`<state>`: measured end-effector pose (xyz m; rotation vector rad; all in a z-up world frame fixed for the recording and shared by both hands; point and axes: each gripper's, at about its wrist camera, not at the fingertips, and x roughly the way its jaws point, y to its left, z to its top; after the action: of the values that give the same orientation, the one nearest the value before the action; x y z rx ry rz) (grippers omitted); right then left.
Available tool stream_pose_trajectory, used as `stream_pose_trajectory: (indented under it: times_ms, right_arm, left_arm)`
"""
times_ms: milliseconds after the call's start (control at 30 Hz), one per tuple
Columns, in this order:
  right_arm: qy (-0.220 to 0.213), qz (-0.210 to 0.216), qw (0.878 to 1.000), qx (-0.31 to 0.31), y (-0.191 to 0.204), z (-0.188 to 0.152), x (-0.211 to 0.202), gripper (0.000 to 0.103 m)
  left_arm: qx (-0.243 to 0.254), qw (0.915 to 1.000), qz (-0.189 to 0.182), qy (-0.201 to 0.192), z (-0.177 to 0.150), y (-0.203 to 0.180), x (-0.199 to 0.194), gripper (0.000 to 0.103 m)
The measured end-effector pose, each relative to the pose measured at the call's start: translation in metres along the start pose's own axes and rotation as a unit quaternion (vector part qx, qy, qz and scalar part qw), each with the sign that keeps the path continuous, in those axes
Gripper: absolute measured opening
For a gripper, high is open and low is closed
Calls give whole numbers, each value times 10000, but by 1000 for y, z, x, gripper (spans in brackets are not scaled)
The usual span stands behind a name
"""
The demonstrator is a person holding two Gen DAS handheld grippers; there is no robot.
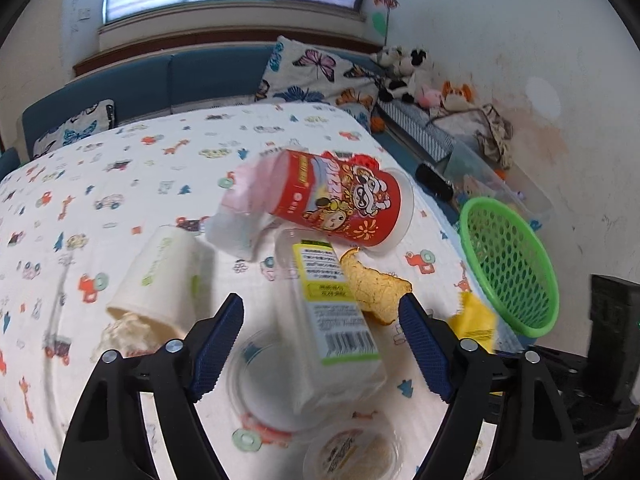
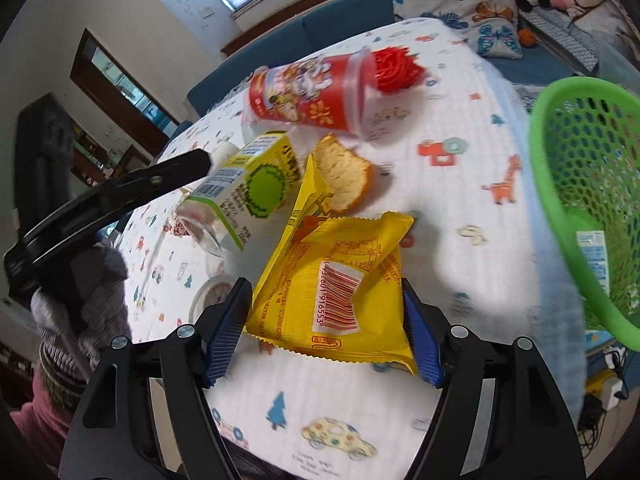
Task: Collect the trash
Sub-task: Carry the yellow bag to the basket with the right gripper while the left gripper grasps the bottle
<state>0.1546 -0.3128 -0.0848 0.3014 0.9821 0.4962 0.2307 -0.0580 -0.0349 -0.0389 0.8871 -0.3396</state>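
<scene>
My left gripper (image 1: 321, 308) is open above a clear plastic bottle with a yellow-green label (image 1: 326, 320), which lies on the table between its fingers. My right gripper (image 2: 328, 300) is open, its fingers on either side of a yellow snack wrapper (image 2: 340, 284). A green mesh basket (image 2: 580, 208) sits at the table's right edge and also shows in the left wrist view (image 1: 508, 264); a small packet (image 2: 594, 256) lies inside it. A red snack cup (image 1: 344, 196) lies on its side, and a slice of bread (image 1: 372, 284) lies beside the bottle.
A white paper cup (image 1: 164, 276) with crumpled tissue lies at left. A round lidded container (image 1: 352, 452) and a clear lid (image 1: 260, 376) lie near the front. A blue sofa (image 1: 192, 76) with butterfly cushions and plush toys stands behind the table.
</scene>
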Motion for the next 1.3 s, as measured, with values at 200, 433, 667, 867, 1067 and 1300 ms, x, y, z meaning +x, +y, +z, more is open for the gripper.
stream_pose_trajectory:
  times_ms: [200,433,667,867,1067,1300]
  right_arm:
    - [-118,-124,9997,148,-18,-4,-17,72]
    - [-177,-181,9994,251,-29,-6,-24,72]
    - [-177,-211,9992,301,-35,-7,-24,72]
    - [-203,-252,9991,290,-35,-7,-28,72]
    - [-259,-313,9987,307,-36,-6,-33,72]
    - [-350,-409,9980,344,-40,-4,-43,72]
  left_arm:
    - [141,9989,159,413,16,-5,35,69]
    - [132,9961,296,816,25,-5,62,60]
    - [114,9947,362,954,28,0,73,52]
    - [247,9952,348,885,26,0,70,48]
    - [245,9963,223,798,19,2,53,45]
    - [230,9976,-14,649,7,4,23,44]
